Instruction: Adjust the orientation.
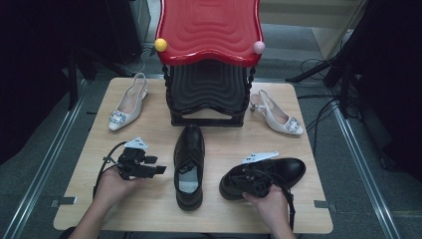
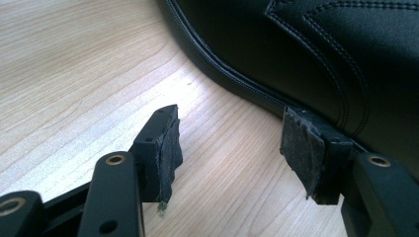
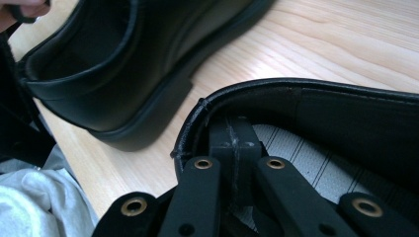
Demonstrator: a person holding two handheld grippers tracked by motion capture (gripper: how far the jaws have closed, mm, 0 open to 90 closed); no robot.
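Right tool point(image 1: 253, 185): jaws pressed together inside the heel of the right shoe point(image 1: 283, 171), no wall visibly between them; shoe lies crosswise at your right, toe pointing right. Left tool point(image 1: 149, 167): jaws wide, holding nothing, low over the surface point(image 1: 149, 209). Centre shoe point(image 1: 189, 164) lies just right of it, long axis running away from you; left tool is nearer. Rack point(image 1: 209, 94) stands behind.

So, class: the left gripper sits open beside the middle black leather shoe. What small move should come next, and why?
Probably ease the left gripper a little forward and sideways so its open jaws straddle the side wall of the middle black leather lace-up shoe, then close. The jaws stand apart over the bare light wooden table, with one pad at the shoe's sole edge, gripping nothing.
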